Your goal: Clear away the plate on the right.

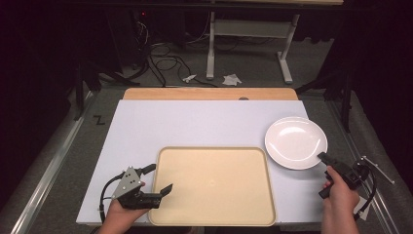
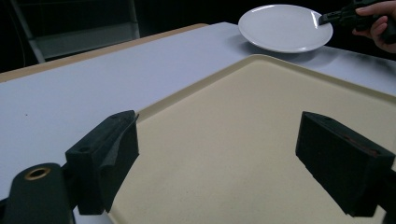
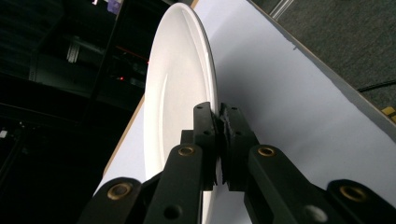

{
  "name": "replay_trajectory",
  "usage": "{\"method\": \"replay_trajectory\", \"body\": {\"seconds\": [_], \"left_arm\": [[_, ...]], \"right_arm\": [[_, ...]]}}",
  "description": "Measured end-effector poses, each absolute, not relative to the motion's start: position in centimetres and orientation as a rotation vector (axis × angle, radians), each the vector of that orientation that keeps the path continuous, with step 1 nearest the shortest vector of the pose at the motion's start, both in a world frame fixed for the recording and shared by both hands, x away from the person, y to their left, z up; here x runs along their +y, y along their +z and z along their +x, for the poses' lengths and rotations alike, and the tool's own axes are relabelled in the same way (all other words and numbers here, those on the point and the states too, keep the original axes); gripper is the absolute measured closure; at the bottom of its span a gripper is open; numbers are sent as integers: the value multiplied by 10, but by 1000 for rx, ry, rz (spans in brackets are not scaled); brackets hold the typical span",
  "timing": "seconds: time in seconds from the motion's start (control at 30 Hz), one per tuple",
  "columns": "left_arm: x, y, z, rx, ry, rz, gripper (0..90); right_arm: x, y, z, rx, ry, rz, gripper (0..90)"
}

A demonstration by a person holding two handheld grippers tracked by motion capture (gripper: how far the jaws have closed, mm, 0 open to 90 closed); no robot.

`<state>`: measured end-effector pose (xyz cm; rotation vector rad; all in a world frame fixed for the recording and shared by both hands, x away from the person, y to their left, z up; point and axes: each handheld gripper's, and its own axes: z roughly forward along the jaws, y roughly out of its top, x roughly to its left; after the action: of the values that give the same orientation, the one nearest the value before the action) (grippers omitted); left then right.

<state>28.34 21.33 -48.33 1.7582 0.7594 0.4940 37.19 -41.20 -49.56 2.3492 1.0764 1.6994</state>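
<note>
A white plate (image 1: 294, 141) lies on the pale table top at the right, beyond the tray's far right corner. My right gripper (image 1: 323, 157) is shut on the plate's near right rim; in the right gripper view its two black jaws pinch the rim of the plate (image 3: 175, 93) between them at my right gripper (image 3: 219, 122). A beige tray (image 1: 213, 185) sits at the table's front middle. My left gripper (image 1: 159, 178) stands open over the tray's left edge, with nothing between its fingers (image 2: 109, 151). The left gripper view also has the tray (image 2: 224, 140) and the plate (image 2: 284, 28).
The white table top (image 1: 195, 124) has a wooden strip along its far edge. Beyond it stand a desk frame (image 1: 251, 39), loose cables and crumpled paper on the floor. Metal rails run along both sides of the table.
</note>
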Motion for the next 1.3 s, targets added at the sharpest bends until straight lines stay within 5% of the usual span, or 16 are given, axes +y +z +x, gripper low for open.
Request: {"method": "replay_trajectory", "body": {"seconds": [1.3], "left_arm": [[218, -481, 286, 764, 503, 1725, 135]], "right_arm": [[-345, -469, 377, 1464, 1943, 2208, 888]]}}
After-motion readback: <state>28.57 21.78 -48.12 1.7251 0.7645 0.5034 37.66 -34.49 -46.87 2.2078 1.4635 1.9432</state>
